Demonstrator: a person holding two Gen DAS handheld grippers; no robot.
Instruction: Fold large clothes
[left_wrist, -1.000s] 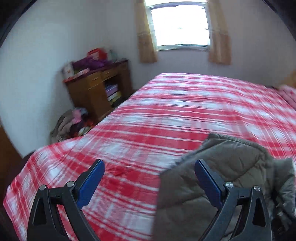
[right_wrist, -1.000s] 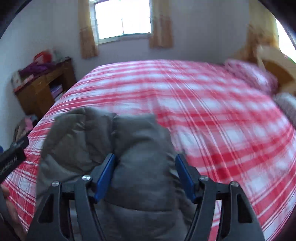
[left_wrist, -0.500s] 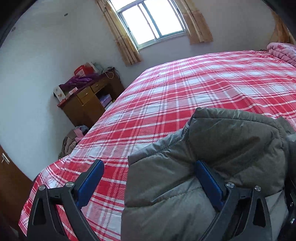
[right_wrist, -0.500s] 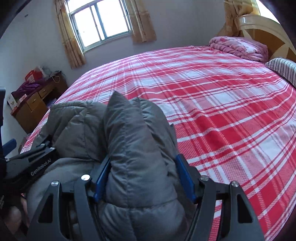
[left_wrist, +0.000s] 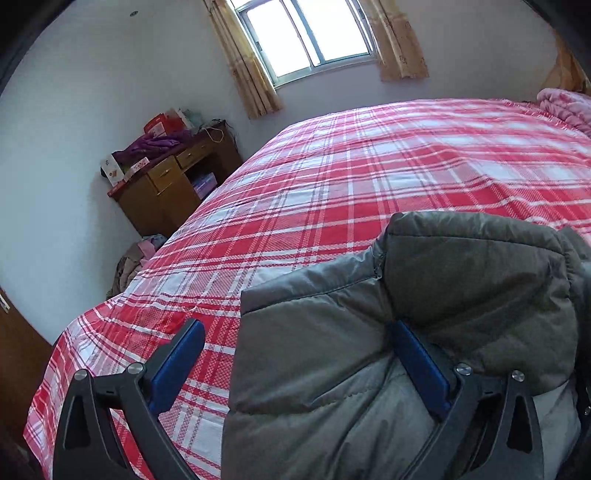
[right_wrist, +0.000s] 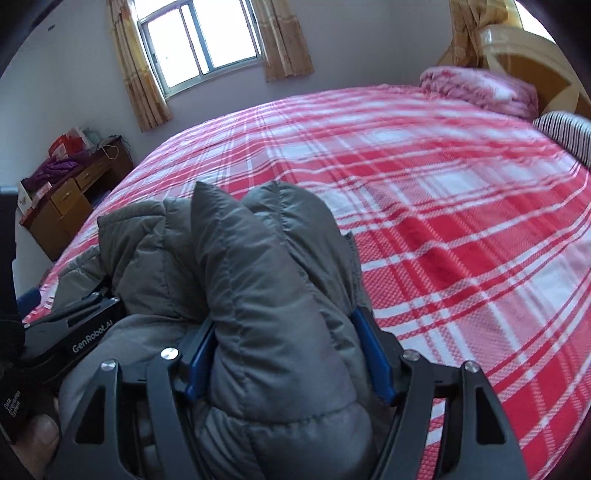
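The grey puffer jacket is bunched at the near left edge of the bed, with bare plaid stretching far and right of it. The right tool is clenched on a thick fold of it. The left tool is spread wide, only its right finger buried in the padding, grasping nothing, so the right hand looks better placed to carry the jacket out.

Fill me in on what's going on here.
A person with a gripper in each hand is folding a grey puffer jacket on a red plaid bed. The right gripper is clamped on a thick bunch of jacket. The left gripper has its jaws wide apart, jacket lying against one.
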